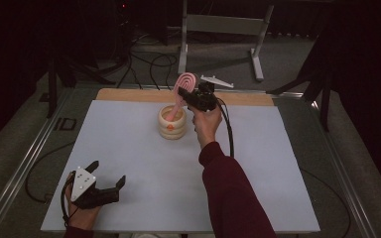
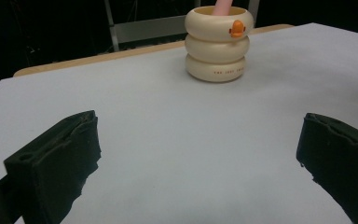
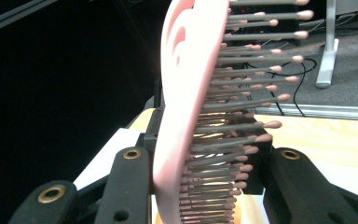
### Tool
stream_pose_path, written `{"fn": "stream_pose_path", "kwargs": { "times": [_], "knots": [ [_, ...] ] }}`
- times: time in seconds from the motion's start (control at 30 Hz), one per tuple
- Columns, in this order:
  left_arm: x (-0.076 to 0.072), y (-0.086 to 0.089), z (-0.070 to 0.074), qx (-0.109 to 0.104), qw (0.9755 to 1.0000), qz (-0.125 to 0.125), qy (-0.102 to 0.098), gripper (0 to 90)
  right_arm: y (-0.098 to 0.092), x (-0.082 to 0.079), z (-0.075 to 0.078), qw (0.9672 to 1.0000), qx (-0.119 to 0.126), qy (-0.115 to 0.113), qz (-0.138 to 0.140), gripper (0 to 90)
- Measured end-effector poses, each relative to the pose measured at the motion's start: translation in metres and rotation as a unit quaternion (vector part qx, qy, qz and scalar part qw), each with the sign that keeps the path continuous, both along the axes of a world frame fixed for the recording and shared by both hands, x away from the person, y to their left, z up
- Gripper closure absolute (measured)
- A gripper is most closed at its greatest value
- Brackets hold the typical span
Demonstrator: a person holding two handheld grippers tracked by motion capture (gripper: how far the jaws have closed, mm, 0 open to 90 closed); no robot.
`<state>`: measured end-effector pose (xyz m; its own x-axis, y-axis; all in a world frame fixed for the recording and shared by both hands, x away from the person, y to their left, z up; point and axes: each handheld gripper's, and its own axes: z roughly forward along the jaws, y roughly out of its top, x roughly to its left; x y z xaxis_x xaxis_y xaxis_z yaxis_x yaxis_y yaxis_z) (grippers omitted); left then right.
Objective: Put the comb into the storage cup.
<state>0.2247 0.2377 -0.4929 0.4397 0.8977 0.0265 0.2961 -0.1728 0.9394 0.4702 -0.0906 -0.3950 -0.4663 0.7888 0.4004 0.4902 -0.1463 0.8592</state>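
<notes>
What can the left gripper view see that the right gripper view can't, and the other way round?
Left gripper view alone: the cup's ringed side with its orange mark, the open left gripper low over the white sheet. Right gripper view alone: the brush's bristles close up, clamped in the right gripper. Shared: the pink brush, the sheet and the table's wooden edge.

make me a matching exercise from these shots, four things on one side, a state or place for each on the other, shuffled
1 hairbrush
2 cup
3 left gripper
4 right gripper

a open, low over the near left of the mat
b cream, three stacked rings, orange mark on it
c shut on the brush's head
d pink, handle down in the cup

Pairs: 1-d, 2-b, 3-a, 4-c
</notes>
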Motion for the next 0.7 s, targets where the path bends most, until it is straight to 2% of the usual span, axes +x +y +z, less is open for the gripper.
{"fn": "stream_pose_path", "kwargs": {
  "times": [0.7],
  "knots": [
    [0.0,0.0,0.0,0.001,1.0,0.0,0.0,0.3,0.01,-0.001,-0.014,0.9999,-0.012,0.009,0.003,63.9]
  ]
}}
